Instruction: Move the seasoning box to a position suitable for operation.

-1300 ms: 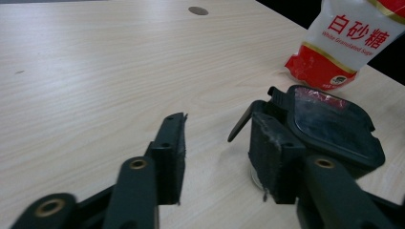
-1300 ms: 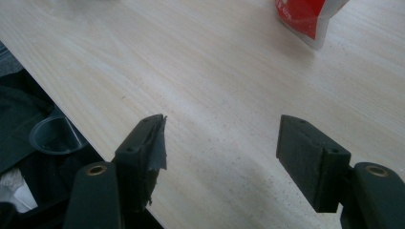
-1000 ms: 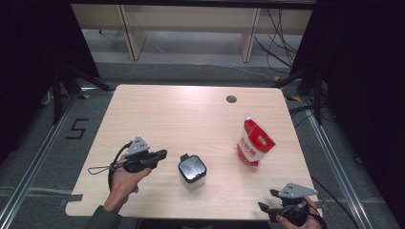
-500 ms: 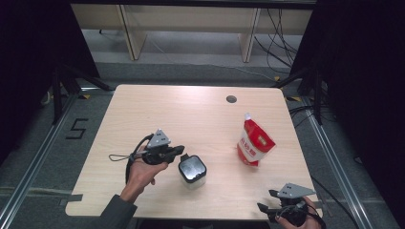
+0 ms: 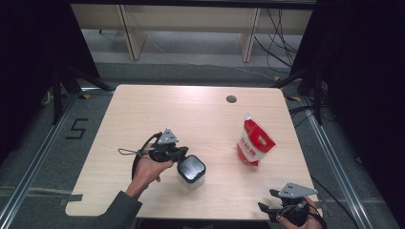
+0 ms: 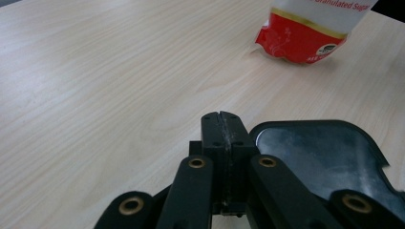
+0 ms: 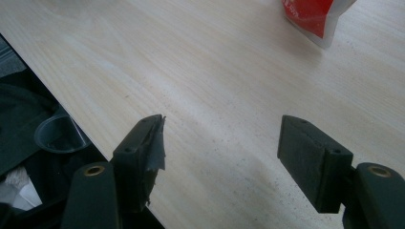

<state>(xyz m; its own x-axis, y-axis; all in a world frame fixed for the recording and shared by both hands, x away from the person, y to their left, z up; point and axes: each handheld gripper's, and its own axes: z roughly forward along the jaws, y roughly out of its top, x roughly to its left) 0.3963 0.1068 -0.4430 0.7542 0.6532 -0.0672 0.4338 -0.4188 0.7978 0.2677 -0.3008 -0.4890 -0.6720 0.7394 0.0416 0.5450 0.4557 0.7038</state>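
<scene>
My left gripper [image 5: 184, 153] has its jaws pressed together on nothing, its tips just beside the black-lidded jar [image 5: 191, 171] near the bench's [image 5: 157, 114] front middle. My right gripper [image 5: 267, 200] rests at the near right edge, jaws spread wide and empty. The red pouch [image 5: 254, 143] stands to the right.

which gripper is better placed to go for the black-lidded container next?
Left. The left gripper sits right beside the container, jaws shut; the right gripper is open at the table's near edge.
</scene>
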